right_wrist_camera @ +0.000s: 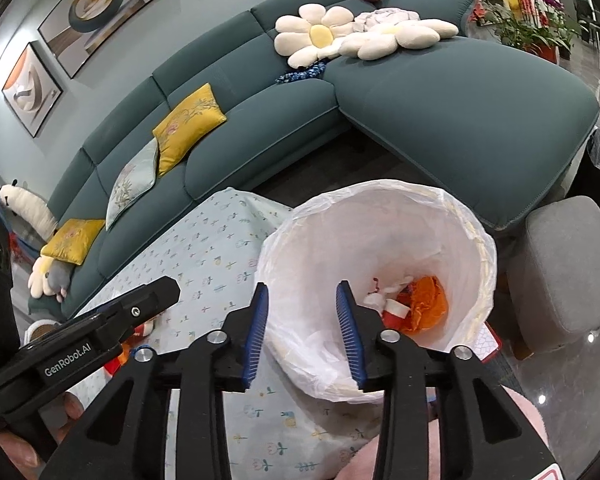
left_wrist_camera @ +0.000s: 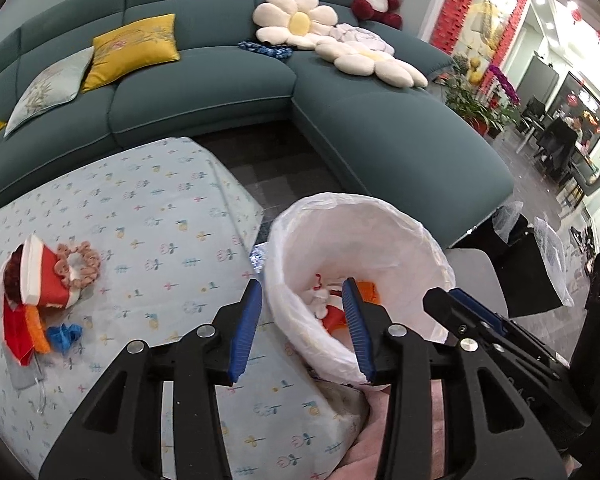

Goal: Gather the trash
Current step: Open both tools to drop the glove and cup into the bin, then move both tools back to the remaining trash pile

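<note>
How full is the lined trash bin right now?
Nearly empty: the trash bin holds only a few scraps at the bottom, including orange paper, with its white liner walls bare above.

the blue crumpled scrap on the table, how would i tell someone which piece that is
Start at the table under the pale floral cloth, in front of the teal sofa. On its left side lies a trash pile with a red-and-white carton. The blue crumpled scrap sits at the pile's near edge, beside an orange strip, the only blue piece there.

Bin (right_wrist_camera: 476,240) mouth wide open, trash only at bottom, free entry from above. Counter (left_wrist_camera: 148,208) bare between bin and trash pile (left_wrist_camera: 40,280). Sofa (left_wrist_camera: 380,136) blocks beyond; stool (right_wrist_camera: 564,264) crowds bin's right.
</note>
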{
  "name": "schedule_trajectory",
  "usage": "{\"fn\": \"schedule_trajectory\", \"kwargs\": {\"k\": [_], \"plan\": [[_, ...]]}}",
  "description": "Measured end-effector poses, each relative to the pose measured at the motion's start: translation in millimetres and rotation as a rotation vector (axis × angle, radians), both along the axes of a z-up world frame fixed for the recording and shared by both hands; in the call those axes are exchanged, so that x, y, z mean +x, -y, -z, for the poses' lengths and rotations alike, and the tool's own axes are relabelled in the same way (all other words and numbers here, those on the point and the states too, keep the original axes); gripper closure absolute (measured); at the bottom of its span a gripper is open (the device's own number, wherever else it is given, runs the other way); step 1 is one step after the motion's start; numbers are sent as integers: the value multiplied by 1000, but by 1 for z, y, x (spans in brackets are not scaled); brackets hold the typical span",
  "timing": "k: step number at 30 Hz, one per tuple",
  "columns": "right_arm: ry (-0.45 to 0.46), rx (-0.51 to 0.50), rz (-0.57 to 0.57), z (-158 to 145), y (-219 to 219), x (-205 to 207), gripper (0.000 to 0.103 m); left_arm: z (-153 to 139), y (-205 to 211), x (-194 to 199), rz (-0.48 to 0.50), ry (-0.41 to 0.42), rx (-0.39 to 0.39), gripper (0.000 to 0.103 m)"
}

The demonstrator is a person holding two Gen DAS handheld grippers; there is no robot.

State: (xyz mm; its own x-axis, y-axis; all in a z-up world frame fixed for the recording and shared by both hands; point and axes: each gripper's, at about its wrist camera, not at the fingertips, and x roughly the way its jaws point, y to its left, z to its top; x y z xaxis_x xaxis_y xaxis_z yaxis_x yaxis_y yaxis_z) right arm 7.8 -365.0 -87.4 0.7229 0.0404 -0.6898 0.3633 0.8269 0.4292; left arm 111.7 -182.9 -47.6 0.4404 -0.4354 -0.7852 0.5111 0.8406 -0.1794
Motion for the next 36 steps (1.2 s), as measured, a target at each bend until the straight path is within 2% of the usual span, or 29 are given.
{"fn": "schedule_trajectory", "kwargs": {"k": [3,12,15,21,25,36], "plan": [[-1,-7,-25,-3,-12,5,66,-2,-18,2,-40,0,-10,56],[-2,-31,-129,-13,-62,26,65,-3,-84,13,-166,-3,-17,54],[-3,-34,-163,-14,-79,34,65,0,-107,16,-212,-8,-18,48],[-6,-50,-231,-19,-117,47,65,4,-153,20,-296,-12,-22,43],[-12,-59,-269,-22,-140,58,61,12,-186,23,-360,-27,-21,42],[-37,-67,-386,-17,-211,95,61,38,-274,39,-536,-85,-22,41]]}}
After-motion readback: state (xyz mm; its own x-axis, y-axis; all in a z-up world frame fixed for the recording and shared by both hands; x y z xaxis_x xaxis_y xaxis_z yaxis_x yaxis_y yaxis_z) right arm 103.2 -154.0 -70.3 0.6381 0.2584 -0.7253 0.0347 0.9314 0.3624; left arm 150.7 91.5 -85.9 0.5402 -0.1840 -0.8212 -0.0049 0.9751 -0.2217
